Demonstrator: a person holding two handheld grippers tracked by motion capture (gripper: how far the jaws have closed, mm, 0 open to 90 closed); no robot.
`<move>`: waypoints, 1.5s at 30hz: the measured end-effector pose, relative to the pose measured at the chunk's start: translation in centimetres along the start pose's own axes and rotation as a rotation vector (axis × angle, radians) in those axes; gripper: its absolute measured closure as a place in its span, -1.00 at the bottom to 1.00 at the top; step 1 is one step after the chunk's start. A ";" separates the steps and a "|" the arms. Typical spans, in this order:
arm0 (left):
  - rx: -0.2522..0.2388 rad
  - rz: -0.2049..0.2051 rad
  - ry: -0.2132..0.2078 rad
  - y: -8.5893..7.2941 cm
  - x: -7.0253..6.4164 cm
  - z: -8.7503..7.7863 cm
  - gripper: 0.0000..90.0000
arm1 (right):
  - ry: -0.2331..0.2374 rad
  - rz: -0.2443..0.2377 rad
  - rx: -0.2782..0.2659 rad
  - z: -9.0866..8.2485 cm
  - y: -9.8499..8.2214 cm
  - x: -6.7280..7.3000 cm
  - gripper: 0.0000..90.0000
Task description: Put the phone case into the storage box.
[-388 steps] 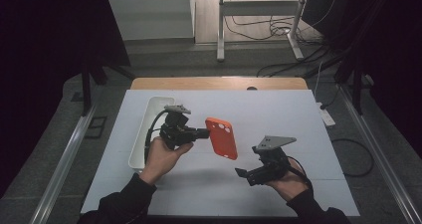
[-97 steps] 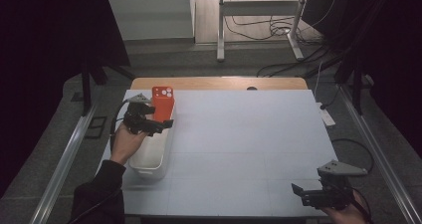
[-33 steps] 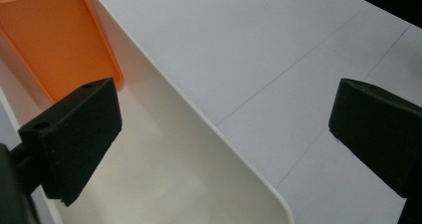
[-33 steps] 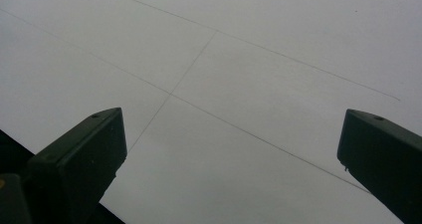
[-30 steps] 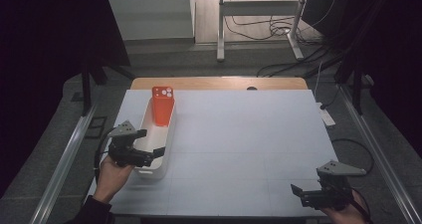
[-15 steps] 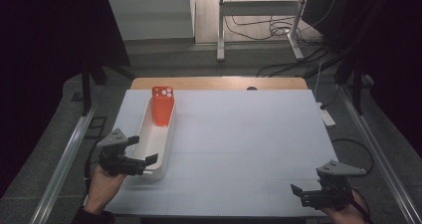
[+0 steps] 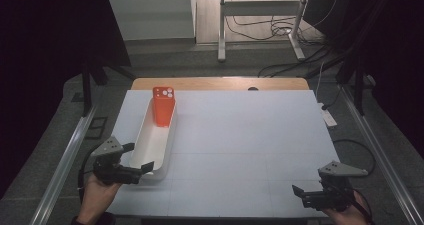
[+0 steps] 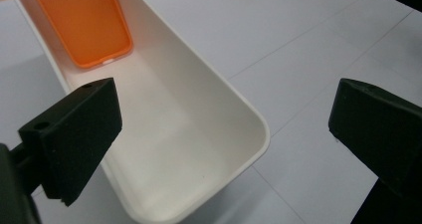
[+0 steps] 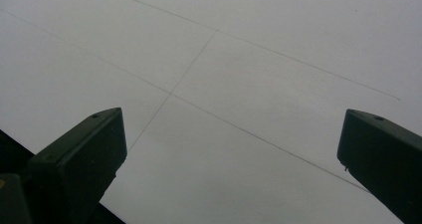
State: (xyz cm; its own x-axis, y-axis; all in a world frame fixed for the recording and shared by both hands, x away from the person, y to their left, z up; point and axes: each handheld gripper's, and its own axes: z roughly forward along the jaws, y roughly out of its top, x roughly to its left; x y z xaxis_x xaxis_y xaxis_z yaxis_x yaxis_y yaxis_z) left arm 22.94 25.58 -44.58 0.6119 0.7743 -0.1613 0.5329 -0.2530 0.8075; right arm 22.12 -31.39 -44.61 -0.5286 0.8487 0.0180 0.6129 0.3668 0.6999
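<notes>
So the whole thing sits on a big white table [image 7: 250, 135] with faint grid lines, a strip of bare wood along its far edge, and beyond that a dim room with a grey floor, a metal stand and a tangle of cables.

Next down in size is the long white tray [image 7: 152, 145] along the left side, its long axis running from the near edge toward the far edge. The orange phone case [image 7: 163, 106] stands propped up in the tray's far end, leaning on the wall, camera cutout at the top.

From the left gripper [image 7: 142, 169] the case lies straight ahead up the length of the tray. That gripper hovers at the tray's near end with its jaws spread wide and nothing between them. It's by far the closer one.

The right gripper [image 7: 298, 192] is well apart, down at the near right corner, jaws also spread, empty, above bare table.
</notes>
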 end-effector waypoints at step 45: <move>0.089 -0.079 0.135 -4.7 0.5 -3.1 -1.00 | -0.017 -0.011 0.018 0.1 0.1 0.2 -1.00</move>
State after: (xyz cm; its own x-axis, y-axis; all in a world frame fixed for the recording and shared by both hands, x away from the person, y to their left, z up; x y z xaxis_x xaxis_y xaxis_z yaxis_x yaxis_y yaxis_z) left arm 18.95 28.92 -46.67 0.4855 0.8630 -0.1401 0.6294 -0.2338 0.7411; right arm 22.12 -31.12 -44.63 -0.5256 0.8507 -0.0019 0.6174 0.3829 0.6872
